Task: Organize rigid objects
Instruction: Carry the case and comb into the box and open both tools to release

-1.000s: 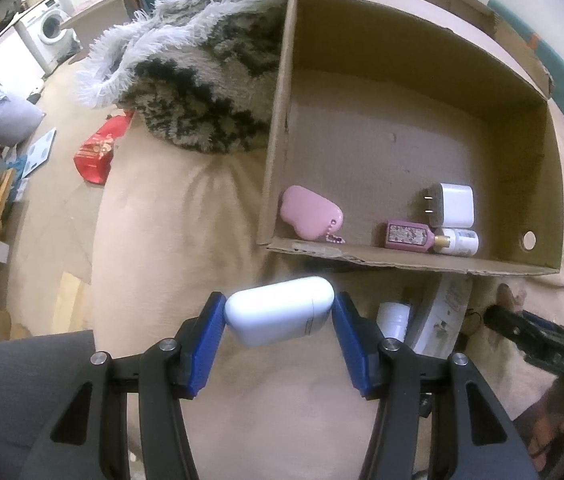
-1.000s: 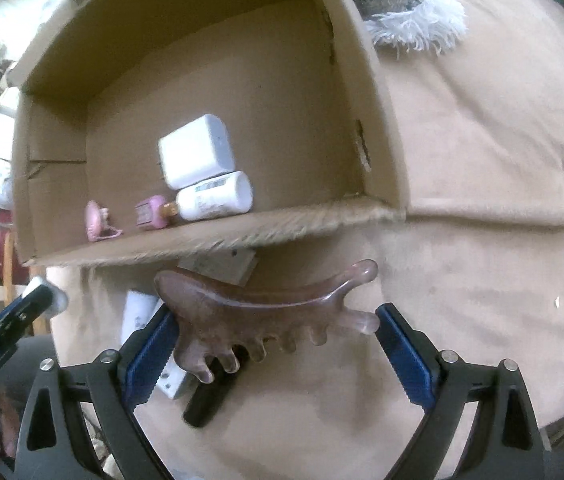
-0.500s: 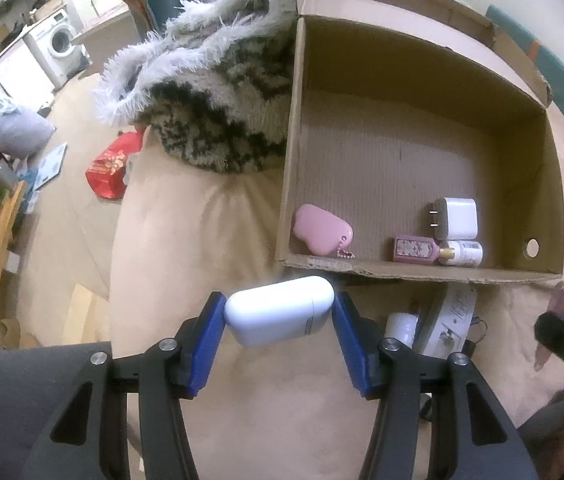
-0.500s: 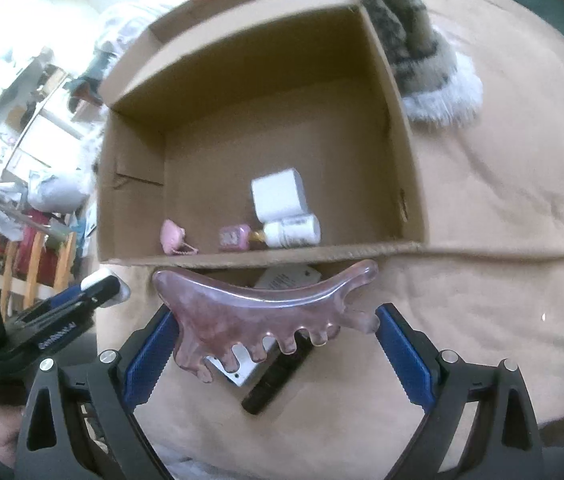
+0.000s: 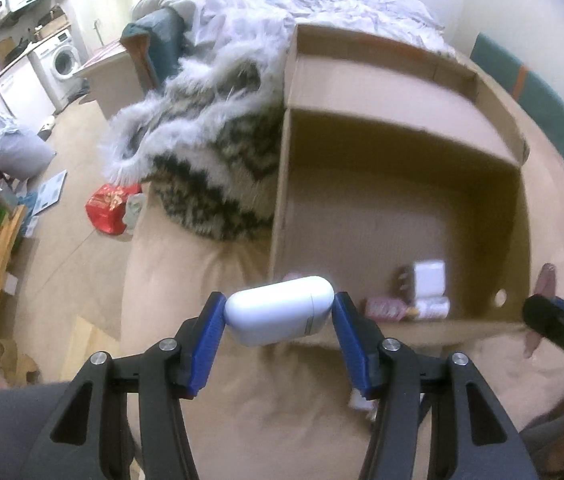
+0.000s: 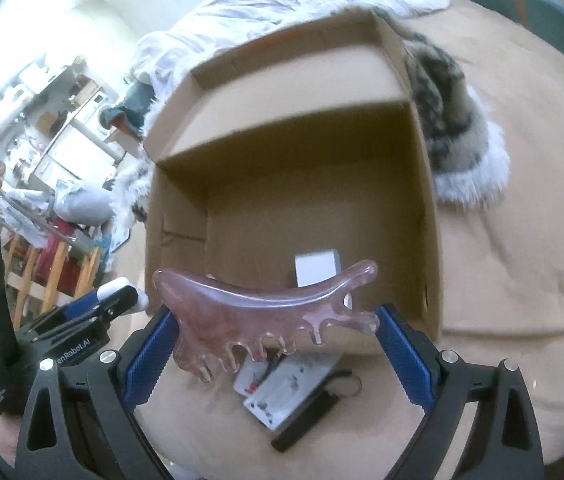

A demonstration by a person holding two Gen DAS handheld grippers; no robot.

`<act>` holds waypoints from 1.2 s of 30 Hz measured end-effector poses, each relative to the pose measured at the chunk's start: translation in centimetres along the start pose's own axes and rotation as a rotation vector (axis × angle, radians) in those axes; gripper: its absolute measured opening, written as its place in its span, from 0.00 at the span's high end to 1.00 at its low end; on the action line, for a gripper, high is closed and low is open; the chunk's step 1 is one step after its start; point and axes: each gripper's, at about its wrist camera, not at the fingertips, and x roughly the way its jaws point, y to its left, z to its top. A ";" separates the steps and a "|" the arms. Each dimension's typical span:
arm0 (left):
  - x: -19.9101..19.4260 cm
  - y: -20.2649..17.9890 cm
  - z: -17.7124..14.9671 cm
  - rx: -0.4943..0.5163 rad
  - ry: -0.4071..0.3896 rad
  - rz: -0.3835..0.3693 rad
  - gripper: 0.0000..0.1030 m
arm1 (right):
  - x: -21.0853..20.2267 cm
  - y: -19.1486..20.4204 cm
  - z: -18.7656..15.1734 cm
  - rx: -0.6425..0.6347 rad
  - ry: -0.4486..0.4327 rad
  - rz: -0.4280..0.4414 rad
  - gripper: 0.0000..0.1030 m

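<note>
L gripper (image 5: pixel 278 316) clamps a white case (image 5: pixel 279 315) btwn its blue ribbed pads: smooth glossy plastic, pill-shaped w/ rounded ends, thin lid seam near the right pad. It's held off the tan bedding, just short of the box (image 5: pixel 402 200) ahead of the fingers. Box: matte brown cardboard, open top, flaps up. Inside, past the right finger: blurred pink bottle (image 5: pixel 386 307) and white charger (image 5: pixel 429 278) by the near wall. Fluffy patterned throw (image 5: pixel 209 152) ahead-left of fingers.

R gripper (image 6: pixel 271 320) grips a comb (image 6: pixel 257 312) end to end: translucent pinkish-brown, stone-like, curved back, stubby rounded teeth pointing down. It hangs over the box's near edge. Below the fingers on the bedding: white cards (image 6: pixel 286 384), black strap (image 6: pixel 308 416).
</note>
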 end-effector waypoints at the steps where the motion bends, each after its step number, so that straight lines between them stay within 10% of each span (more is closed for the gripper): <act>1: -0.1 -0.3 0.7 -0.006 -0.010 -0.004 0.51 | 0.1 0.1 0.5 -0.007 -0.004 0.002 0.00; 13: 2.3 -3.8 5.2 0.096 -0.039 0.005 0.51 | 2.8 -0.6 4.4 -0.012 -0.041 0.004 0.00; 36: 7.5 -4.1 3.2 0.068 0.018 -0.065 0.51 | 8.9 -1.0 3.5 -0.027 0.075 -0.066 0.00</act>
